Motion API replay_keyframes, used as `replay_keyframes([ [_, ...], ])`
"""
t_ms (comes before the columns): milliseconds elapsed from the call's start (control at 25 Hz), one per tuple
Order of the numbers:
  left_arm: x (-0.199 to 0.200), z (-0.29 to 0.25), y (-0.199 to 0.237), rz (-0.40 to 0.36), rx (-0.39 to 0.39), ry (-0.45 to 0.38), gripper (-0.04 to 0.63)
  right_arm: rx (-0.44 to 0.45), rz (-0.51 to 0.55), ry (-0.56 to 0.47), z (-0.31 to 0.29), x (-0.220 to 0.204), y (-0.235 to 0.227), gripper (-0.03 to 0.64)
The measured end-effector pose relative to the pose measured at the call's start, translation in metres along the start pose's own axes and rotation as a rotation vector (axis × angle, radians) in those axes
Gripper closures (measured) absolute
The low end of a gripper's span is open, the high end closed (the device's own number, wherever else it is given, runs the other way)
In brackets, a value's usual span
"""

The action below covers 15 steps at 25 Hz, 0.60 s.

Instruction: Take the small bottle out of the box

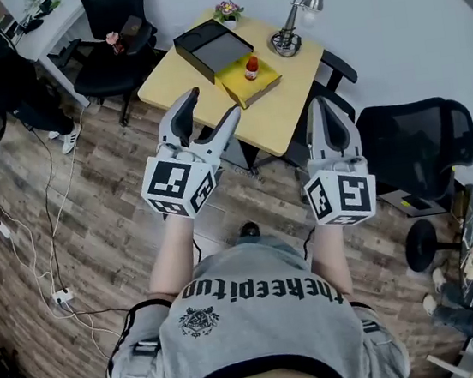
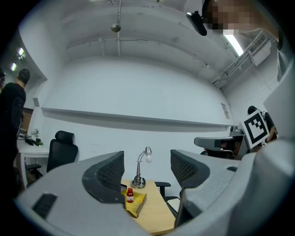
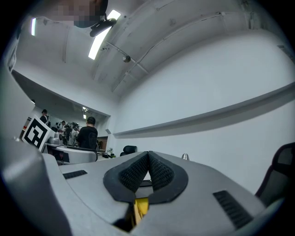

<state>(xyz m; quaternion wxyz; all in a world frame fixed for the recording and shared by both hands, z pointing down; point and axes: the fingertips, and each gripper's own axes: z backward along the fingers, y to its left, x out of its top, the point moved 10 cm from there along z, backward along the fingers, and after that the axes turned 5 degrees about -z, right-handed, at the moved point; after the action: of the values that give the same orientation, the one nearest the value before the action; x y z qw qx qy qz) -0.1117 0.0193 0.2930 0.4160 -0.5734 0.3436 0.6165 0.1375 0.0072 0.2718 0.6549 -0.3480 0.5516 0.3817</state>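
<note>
Red small bottle point(image 1: 251, 69) could topple under an off-centre pinch; we are holding left hand-held gripper point(image 1: 212, 105) released, right hand-held gripper point(image 1: 324, 105) clenched empty

The label on the small bottle point(image 1: 252, 68) is too small to read. In the left gripper view, one of the fingers point(image 2: 105, 177) of the left gripper point(image 2: 147, 159) hides nearly all of the black box point(image 1: 214, 48). The right gripper point(image 3: 148, 154) has its fingers point(image 3: 133, 173) pressed together across the bench point(image 1: 295, 107), leaving just a yellow sliver point(image 3: 142, 206).

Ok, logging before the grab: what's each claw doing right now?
Left claw: open, empty.
Right claw: closed, holding nothing.
</note>
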Motion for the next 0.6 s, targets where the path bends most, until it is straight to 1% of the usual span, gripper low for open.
replay_keyframes([
  [400, -0.004, -0.050, -0.002, -0.007, 0.020, -0.005, 0.299, 0.022, -0.003, -0.009, -0.033, -0.003, -0.043, 0.615],
  [600, -0.010, -0.064, -0.005, -0.011, 0.030, 0.013, 0.299, 0.031, -0.025, 0.000, -0.042, -0.012, -0.057, 0.615],
])
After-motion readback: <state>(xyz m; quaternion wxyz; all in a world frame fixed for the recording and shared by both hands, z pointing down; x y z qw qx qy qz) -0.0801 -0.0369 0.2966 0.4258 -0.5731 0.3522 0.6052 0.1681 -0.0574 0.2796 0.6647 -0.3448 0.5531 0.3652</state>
